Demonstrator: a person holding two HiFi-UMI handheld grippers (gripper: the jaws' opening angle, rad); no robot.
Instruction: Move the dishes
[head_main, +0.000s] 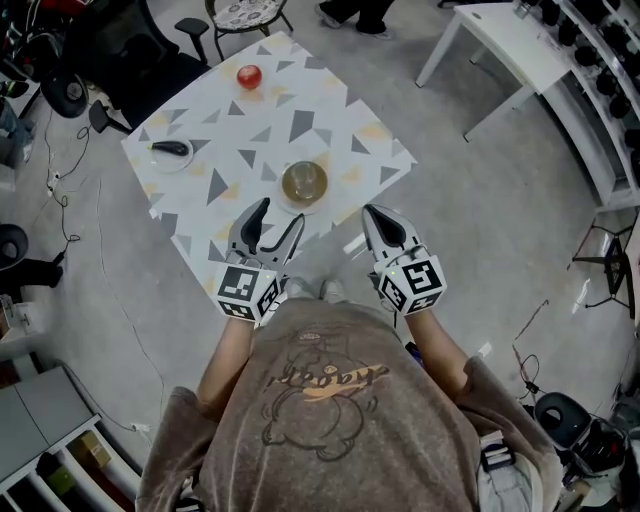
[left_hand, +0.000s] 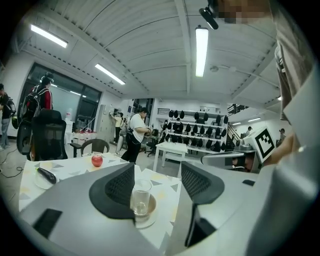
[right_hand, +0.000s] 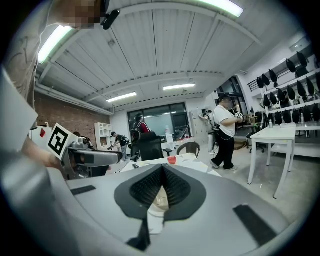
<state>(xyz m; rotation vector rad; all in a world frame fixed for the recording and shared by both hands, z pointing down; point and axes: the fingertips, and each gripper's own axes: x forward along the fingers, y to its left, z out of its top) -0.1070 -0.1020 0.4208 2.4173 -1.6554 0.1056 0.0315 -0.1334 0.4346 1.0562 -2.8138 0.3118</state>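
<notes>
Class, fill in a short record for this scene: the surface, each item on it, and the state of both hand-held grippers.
Surface: table with a triangle-patterned top
Far end: red apple
Left in head view: small plate bearing a dark object
Near edge: glass standing on a saucer
Left hand-held gripper: jaws apart, empty, not touching the glass
Right hand-held gripper: jaws together, empty, just off the table's near edge

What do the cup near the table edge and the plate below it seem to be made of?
The cup looks like clear, glossy glass: the table shows through its wall. The plate looks like smooth white glazed ceramic, since it is opaque, but it may be plastic.
</notes>
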